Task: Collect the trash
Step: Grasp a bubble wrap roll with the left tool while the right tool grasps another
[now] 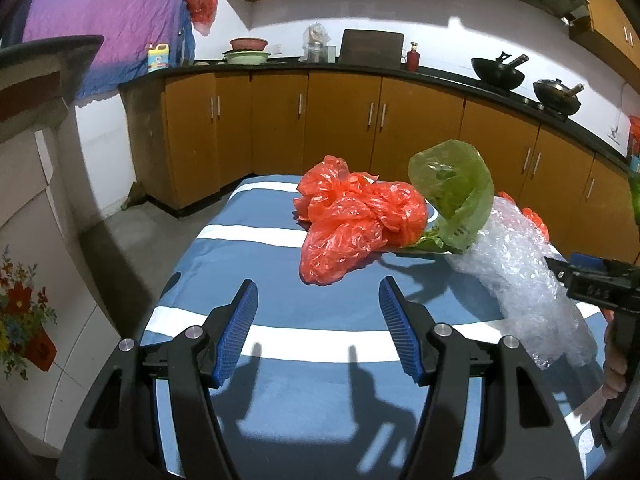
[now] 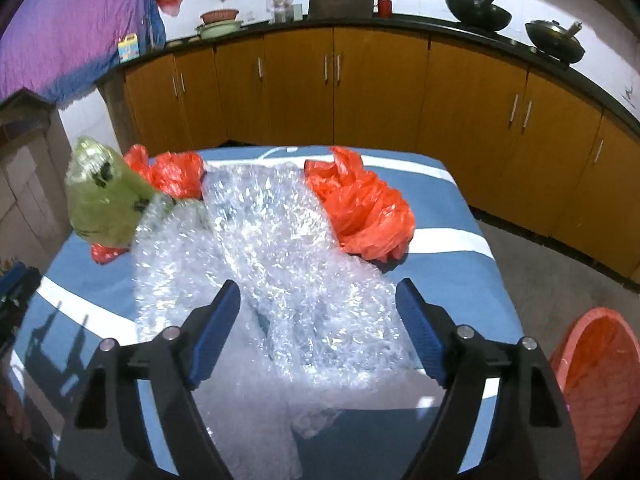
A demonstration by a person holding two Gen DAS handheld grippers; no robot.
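Observation:
A table with a blue and white striped cloth (image 1: 248, 236) holds the trash. A crumpled red plastic bag (image 1: 356, 216) lies at its middle, a green plastic bag (image 1: 460, 196) stands beside it, and clear bubble wrap (image 1: 520, 276) lies to the right. My left gripper (image 1: 318, 296) is open and empty, short of the red bag. My right gripper (image 2: 318, 296) is open, its fingers on either side of the bubble wrap (image 2: 288, 248) without closing on it. In the right wrist view, a second red bag (image 2: 360, 208) lies right of the wrap, and the green bag (image 2: 104, 196) to the left.
An orange mesh basket (image 2: 596, 384) stands on the floor right of the table. Brown kitchen cabinets (image 1: 340, 128) with a dark counter run behind, holding woks (image 1: 500, 70) and bowls. A white cabinet (image 1: 36, 240) stands at the left. My right gripper shows at the left wrist view's right edge (image 1: 592, 280).

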